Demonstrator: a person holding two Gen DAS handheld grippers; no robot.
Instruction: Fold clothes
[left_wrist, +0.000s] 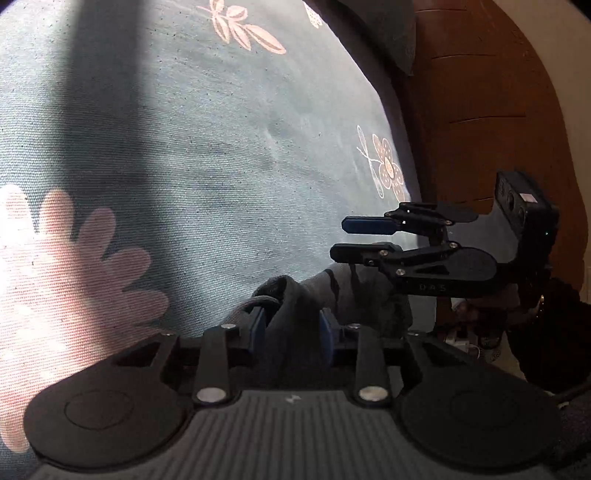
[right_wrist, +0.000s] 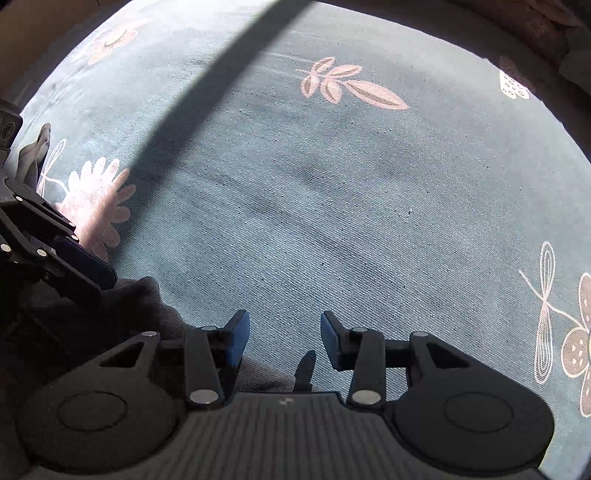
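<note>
A dark grey garment (left_wrist: 291, 310), bunched and creased, was seen at the near edge of a flowered blue bedspread (left_wrist: 221, 147), pinched between the left claw (left_wrist: 291, 325). The right claw (right_wrist: 284, 332), spread and empty, was held just beside it, the cloth lying to its left.

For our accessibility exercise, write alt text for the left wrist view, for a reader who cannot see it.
The left gripper is shut on a bunch of dark grey garment above a blue-grey bedsheet printed with pink flowers. To its right, the right gripper hovers open beside the cloth, with a wooden headboard behind.
</note>
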